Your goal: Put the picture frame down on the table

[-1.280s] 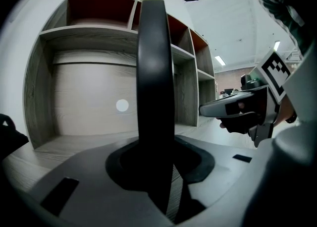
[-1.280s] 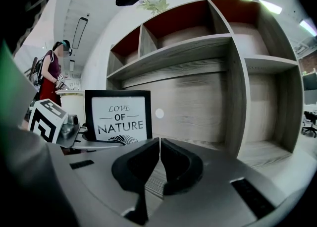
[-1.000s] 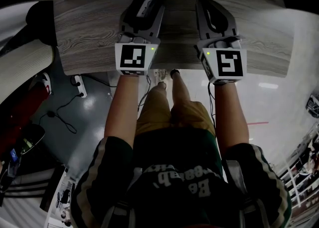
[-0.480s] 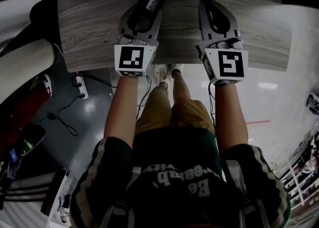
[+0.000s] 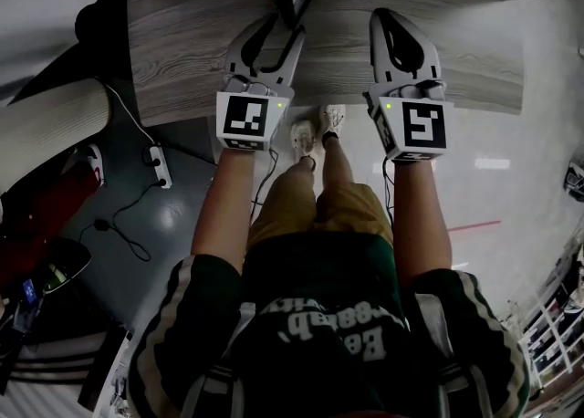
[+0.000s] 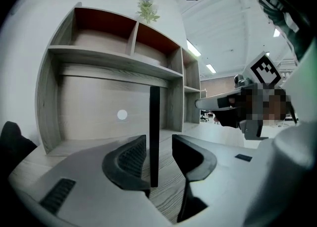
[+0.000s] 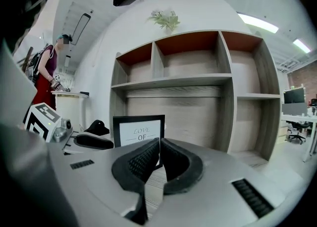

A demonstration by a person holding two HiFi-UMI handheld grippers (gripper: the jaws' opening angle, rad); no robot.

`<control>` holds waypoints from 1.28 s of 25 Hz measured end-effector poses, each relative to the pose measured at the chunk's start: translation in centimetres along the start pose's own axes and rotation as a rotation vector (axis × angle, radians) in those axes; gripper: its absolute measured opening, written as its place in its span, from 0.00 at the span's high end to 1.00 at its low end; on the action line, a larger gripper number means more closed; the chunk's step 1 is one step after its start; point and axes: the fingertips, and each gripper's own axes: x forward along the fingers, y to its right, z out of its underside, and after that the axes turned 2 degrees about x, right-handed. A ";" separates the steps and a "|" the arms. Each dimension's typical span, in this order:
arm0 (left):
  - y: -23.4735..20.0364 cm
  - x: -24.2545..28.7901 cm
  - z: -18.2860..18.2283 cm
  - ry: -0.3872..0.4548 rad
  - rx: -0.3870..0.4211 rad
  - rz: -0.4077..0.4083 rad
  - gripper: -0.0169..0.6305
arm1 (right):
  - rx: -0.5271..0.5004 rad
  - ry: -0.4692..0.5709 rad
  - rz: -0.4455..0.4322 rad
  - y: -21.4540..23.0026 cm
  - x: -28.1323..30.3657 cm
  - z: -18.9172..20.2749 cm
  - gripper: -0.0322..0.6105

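The picture frame [image 7: 138, 131] shows its printed face, "LOVE OF", only in the right gripper view. The left gripper view catches it edge-on, a dark upright strip on the wood-grain table [image 5: 201, 33], a shelf unit [image 7: 198, 72] behind it. The left gripper [image 6: 158, 144] has its jaws apart, with the frame in the gap. The right gripper [image 7: 159, 146], beside the frame, is closed on nothing.

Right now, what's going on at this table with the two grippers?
A person holds a gripper in each hand over a wooden table. The picture frame stands upright between the jaws of the left gripper. Those jaws are apart, with a clear gap on one side, so the frame looks set down and let go. The right gripper is shut on nothing and hovers beside it.
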 end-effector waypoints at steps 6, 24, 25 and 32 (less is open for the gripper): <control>1.4 -4.3 -3.9 0.031 -0.020 0.034 0.71 | -0.028 0.005 0.027 -2.4 -4.0 -3.1 0.89; 10.6 -20.0 -18.9 0.115 0.019 0.060 0.73 | -0.102 0.064 0.046 -9.3 -21.2 -14.8 0.89; 11.5 -20.8 -19.4 0.119 0.026 0.056 0.73 | -0.106 0.079 0.040 -9.4 -22.3 -15.4 0.89; 17.7 -26.7 -22.2 0.144 0.044 -0.021 0.78 | -0.116 0.144 0.007 -9.6 -31.1 -17.5 0.89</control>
